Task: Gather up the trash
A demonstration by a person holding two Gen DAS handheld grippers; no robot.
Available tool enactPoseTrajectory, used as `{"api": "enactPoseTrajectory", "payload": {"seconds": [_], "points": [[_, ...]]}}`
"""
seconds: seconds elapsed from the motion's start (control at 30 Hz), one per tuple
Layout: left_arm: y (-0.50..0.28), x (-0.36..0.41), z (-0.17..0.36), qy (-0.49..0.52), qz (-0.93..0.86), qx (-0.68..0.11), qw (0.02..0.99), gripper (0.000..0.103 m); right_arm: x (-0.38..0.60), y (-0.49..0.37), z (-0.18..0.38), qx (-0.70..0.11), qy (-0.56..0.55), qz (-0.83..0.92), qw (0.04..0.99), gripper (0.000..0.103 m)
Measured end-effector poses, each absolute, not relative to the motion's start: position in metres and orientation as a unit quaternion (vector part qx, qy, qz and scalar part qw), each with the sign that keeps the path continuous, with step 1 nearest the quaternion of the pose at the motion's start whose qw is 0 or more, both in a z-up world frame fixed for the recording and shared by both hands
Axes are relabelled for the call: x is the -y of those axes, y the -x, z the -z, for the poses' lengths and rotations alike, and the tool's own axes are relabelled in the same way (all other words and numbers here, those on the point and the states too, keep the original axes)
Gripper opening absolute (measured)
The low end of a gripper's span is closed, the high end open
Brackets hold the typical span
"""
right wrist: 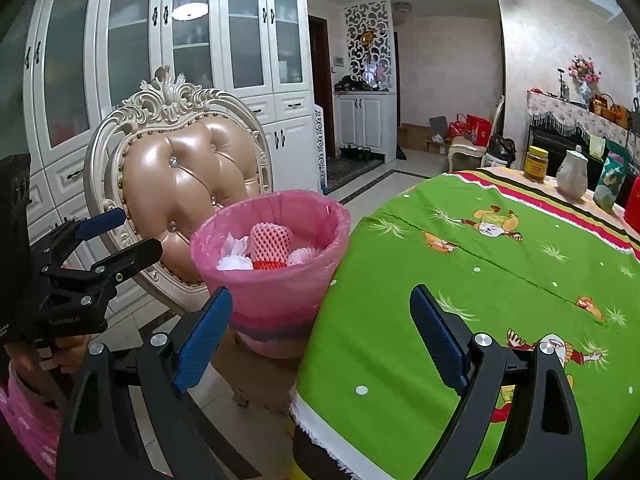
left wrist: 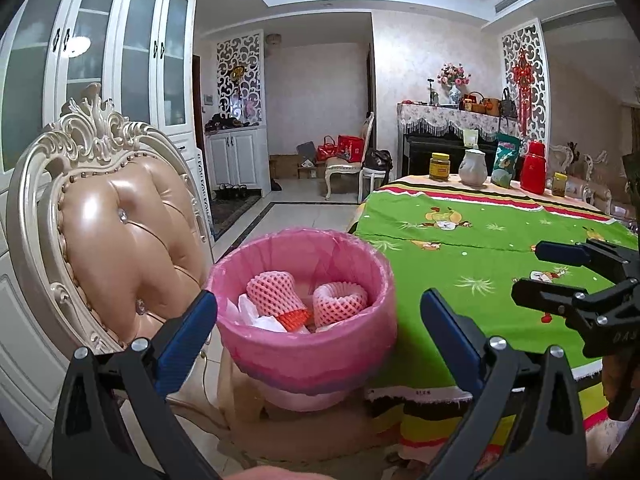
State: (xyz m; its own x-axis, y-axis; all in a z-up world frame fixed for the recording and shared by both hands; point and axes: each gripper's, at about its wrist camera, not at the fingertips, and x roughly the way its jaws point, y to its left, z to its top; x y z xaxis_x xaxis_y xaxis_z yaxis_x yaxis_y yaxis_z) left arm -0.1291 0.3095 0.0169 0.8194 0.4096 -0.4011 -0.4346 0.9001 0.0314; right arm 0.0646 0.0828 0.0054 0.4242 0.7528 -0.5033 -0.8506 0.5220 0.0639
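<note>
A waste bin lined with a pink bag [left wrist: 308, 344] stands on a chair seat beside the table; it also shows in the right wrist view [right wrist: 276, 292]. Inside lie pink foam fruit nets [left wrist: 276, 292] and white crumpled paper [left wrist: 244, 312]. My left gripper [left wrist: 318, 316] is open and empty, just in front of the bin. My right gripper [right wrist: 322, 312] is open and empty, over the table's near edge right of the bin. The right gripper shows in the left wrist view [left wrist: 528, 270], the left gripper in the right wrist view [right wrist: 142, 230].
An ornate cream chair with a tan padded back [left wrist: 120, 232] stands left of the bin. The table with a green cartoon cloth [left wrist: 460, 264] carries jars, a white jug [left wrist: 474, 166], a bag and a red flask [left wrist: 534, 168] at its far edge. White cabinets [right wrist: 160, 40] line the left wall.
</note>
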Motion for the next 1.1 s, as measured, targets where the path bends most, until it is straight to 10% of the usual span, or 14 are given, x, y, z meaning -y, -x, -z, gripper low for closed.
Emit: {"api": "enactPoseTrajectory", "payload": {"seconds": [1.1], "points": [[0.1215, -0.3088, -0.0104, 0.034, -0.199, -0.222, 0.954, 0.098, -0.0895, -0.0586, -0.0013, -0.245, 0.110, -0.480, 0.835, 0.085]]}}
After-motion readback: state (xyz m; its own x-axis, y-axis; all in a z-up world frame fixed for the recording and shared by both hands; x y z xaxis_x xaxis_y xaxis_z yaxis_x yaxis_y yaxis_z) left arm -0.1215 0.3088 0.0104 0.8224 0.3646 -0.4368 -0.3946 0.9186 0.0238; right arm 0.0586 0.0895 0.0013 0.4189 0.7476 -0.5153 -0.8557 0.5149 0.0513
